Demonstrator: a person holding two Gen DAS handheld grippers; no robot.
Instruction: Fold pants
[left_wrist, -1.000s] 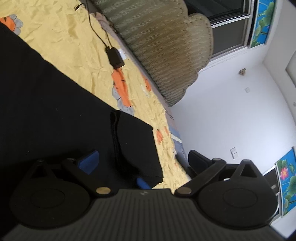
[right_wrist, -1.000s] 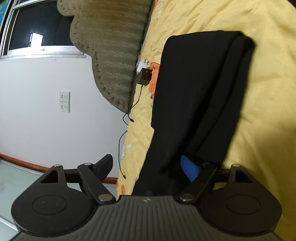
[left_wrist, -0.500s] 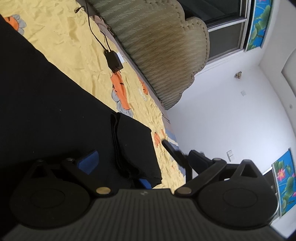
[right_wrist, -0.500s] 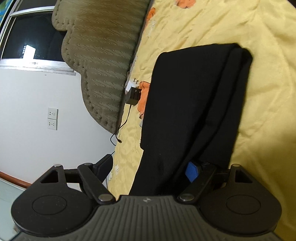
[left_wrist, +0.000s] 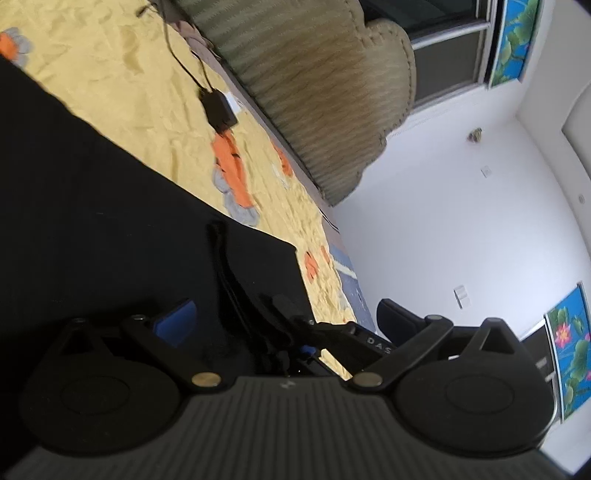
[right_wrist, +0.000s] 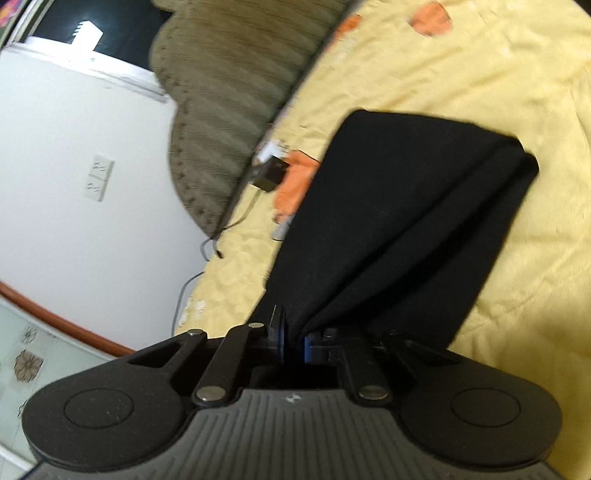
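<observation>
**Pinching the near end of the pants: two-gripper entry**

Right gripper: I had its fingers drawn almost together on a gathered bunch of black cloth, the blue pads pressed against the fabric on both sides. Held item: the near end of the pants.

Left gripper: I had its fingers spread wide, one blue pad over the black cloth, the other finger out past the cloth's edge. Nothing was clamped between them. The right gripper's fingers showed between them in the left wrist view, at the same corner of fabric.

Pants, position: they lay on the yellow bedspread, already doubled into a long band. Long axis: straight away from the right gripper, ending in a folded edge far from it. From the left gripper the cloth lay ahead and to its left.

Judgement: the coming fold turned on that axis; the pinched end would travel along it toward the far edge. Both grippers stood at the same end, and only the right had a hold.

Beyond: a charger block with its cable on the bedspread, then the padded headboard.
</observation>
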